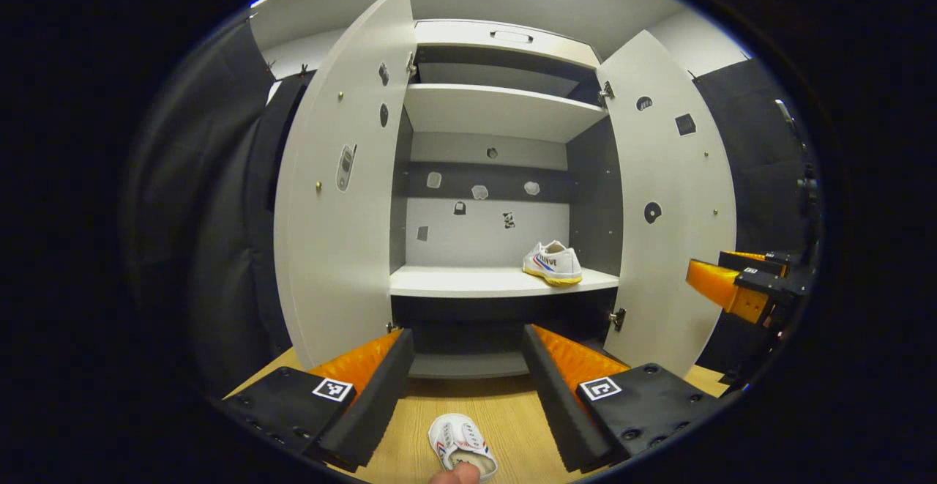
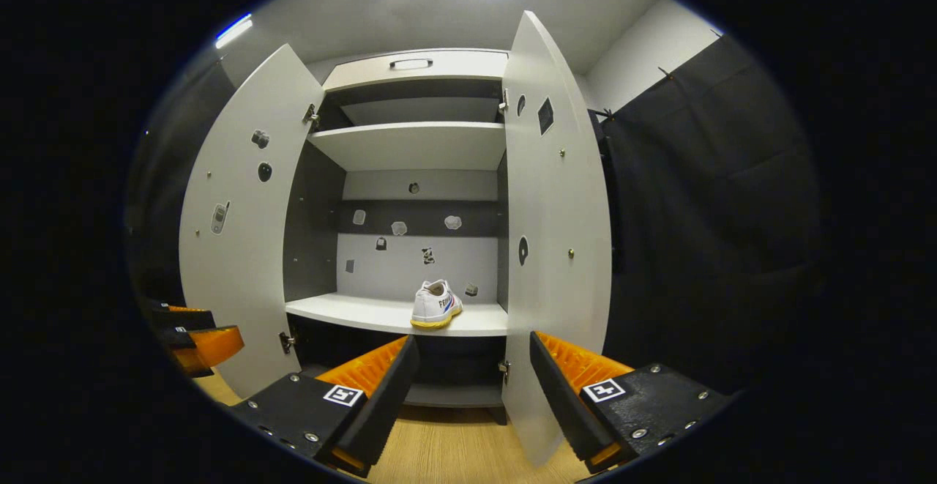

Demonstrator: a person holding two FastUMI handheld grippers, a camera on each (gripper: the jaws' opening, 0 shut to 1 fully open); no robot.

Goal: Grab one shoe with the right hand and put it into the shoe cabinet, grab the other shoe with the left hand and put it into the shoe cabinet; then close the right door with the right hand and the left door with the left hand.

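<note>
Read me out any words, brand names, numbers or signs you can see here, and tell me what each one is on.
Nothing can be quoted with confidence.
Shoe on the shelf: dark lettering on its side, too blurred to read.
Shoe on the floor: no lettering I can make out.
Square markers on the left hand-held gripper: black-and-white code patterns, not words.
Stickers on the cabinet's open doors: too small to read.

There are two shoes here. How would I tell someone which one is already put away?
Find the tall white cabinet with both doors swung open. On its lower shelf, toward the right end, stands a white shoe with a yellow sole and red and blue stripes. Its twin lies on the wooden floor in front, between the open left tongs.
</note>
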